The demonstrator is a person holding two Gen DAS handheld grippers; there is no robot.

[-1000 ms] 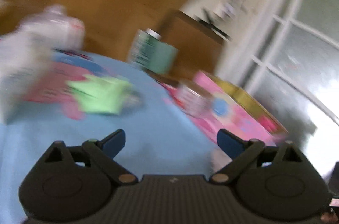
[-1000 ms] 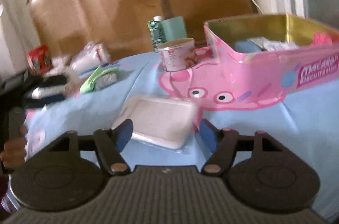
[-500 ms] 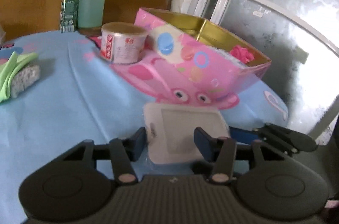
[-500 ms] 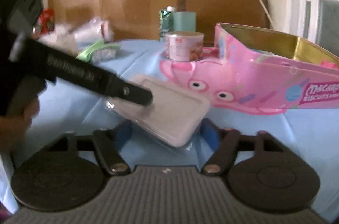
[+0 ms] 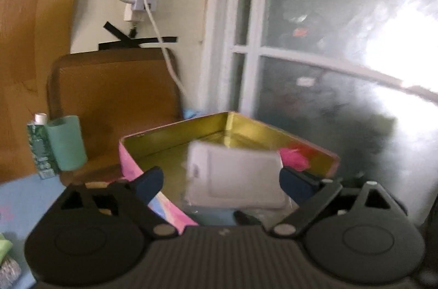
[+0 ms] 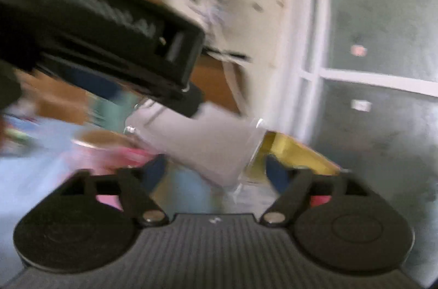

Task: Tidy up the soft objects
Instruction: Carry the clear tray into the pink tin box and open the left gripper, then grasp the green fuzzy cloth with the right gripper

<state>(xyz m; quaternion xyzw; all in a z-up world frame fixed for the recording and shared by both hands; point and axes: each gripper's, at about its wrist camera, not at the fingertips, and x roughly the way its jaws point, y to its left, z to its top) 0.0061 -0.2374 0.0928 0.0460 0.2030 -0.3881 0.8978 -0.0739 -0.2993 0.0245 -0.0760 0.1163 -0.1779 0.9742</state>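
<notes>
A flat white soft pack in clear wrap (image 5: 235,176) hangs blurred above the open pink tin (image 5: 134,165) with its gold inside. It sits between the blue fingertips of my left gripper (image 5: 222,185), whose jaws are opening; a gap shows at the left pad. In the right wrist view the same pack (image 6: 202,144) lies between the tips of my right gripper (image 6: 216,171), whose jaws are also opening, without pressing it. The black left gripper body (image 6: 109,37) reaches in from the upper left, over the pack. A pink soft thing (image 5: 294,159) lies in the tin.
A green carton (image 5: 41,149) and a teal cup (image 5: 67,144) stand left of the tin before a brown chair back (image 5: 115,92). A window (image 5: 328,70) rises right behind the tin. A green cloth (image 5: 4,248) lies on the blue tablecloth (image 5: 24,201).
The left gripper shut on the white pack on the table, carried it up over the pink tin, and now stands wide again. The right gripper rose alongside and widened.
</notes>
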